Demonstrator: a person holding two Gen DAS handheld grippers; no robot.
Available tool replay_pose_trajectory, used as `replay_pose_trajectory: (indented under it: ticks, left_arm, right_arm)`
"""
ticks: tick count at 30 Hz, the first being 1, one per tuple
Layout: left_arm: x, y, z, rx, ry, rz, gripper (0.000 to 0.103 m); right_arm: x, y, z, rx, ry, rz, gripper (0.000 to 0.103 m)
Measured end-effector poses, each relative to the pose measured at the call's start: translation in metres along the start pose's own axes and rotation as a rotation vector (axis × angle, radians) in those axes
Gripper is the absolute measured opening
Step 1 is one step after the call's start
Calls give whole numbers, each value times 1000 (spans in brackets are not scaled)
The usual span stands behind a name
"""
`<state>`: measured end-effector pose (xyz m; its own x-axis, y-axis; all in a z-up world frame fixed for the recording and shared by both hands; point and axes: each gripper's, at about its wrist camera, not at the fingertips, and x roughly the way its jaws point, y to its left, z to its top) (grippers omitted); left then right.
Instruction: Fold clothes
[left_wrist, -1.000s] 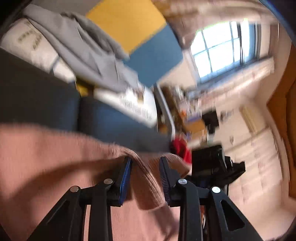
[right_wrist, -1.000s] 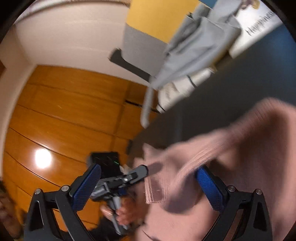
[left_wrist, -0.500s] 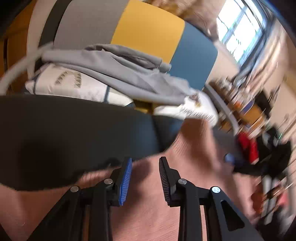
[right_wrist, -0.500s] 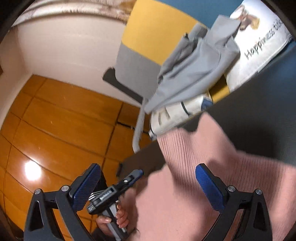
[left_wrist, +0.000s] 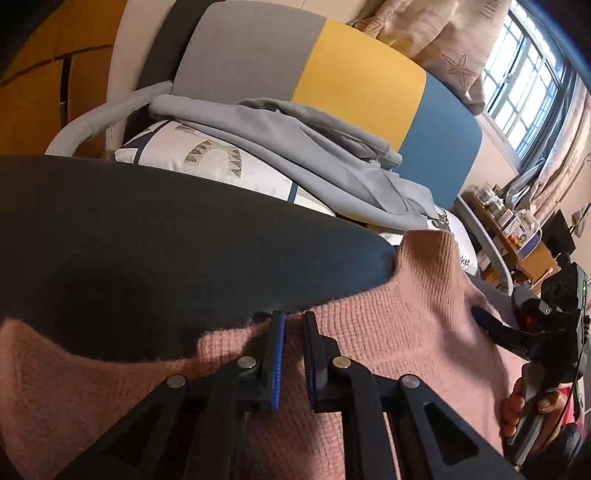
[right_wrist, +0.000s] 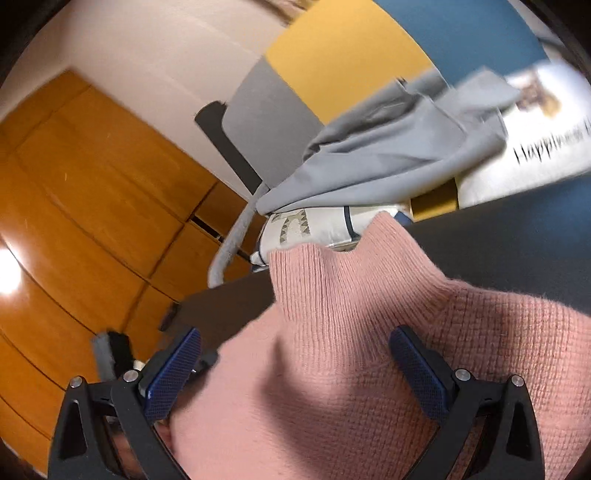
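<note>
A pink knit sweater (left_wrist: 388, 325) lies over the dark seat surface (left_wrist: 147, 251), its ribbed collar standing up toward the back. My left gripper (left_wrist: 293, 332) is shut to a narrow gap on the sweater's edge where it meets the dark surface. In the right wrist view the sweater (right_wrist: 369, 350) fills the lower frame and my right gripper (right_wrist: 295, 369) is wide open, one finger on each side of the collar area, above the cloth. The right gripper also shows in the left wrist view (left_wrist: 495, 328) at the right.
A grey garment (left_wrist: 314, 155) lies on white printed cushions (left_wrist: 207, 162) against a grey, yellow and blue backrest (left_wrist: 351, 81). A curved grey armrest (left_wrist: 96, 118) is at the left. An orange wooden wall (right_wrist: 92, 221) is beyond; a window (left_wrist: 517, 85) and cluttered desk are at the right.
The sweater has come down from hanging to lying spread on the dark surface. My left gripper has narrowed on its edge. The right gripper has stayed wide open.
</note>
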<state>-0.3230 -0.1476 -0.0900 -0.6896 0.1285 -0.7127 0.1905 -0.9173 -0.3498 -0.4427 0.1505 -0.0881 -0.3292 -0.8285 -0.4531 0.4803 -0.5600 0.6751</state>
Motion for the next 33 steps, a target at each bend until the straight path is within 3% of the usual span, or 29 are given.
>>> replay_pose_trajectory:
  ticks: [6,8,10,13,16,22,25,30,31,32,33]
  left_arm:
    - [-6,-8,4,24,20,30,10]
    - [-20,-10,3,12,28,27,21]
    - [-50,-9,-3,-17,-7,-5,21]
    - [-93,-5,-27,-51,-26,-53,22]
    - [-130,0,-64,-69,-26,-73,22]
    - [-175,1,-142,-41,41,-78,23]
    - [-181,3,-172,-20,85,-61,23]
    - [-186,11,-188,-10,60,-77,22]
    - [-185,13,-189,-15,52,-85,22]
    - [-184,14,-189,-19,42,-91,22]
    - [-184,15,-189,-20,36,-93,21]
  right_arm:
    - [-26,41,-15,-101,70,-55,103]
    - [-36,58,-22,-145,98,-77,103]
    - [-47,75,-28,-189,127,-99,103]
    - [-64,104,-47,-289,194,-128,103]
    - [-66,128,-90,-402,373,-160,103]
    - [-52,162,-157,-627,572,-240,103]
    - [-34,171,-176,-740,609,-343,103]
    - [-21,177,-201,-889,661,-478,102]
    - [-23,179,-202,-893,665,-493,88]
    - [-27,182,-203,-901,658,-490,54]
    - [-31,185,-206,-925,643,-508,37]
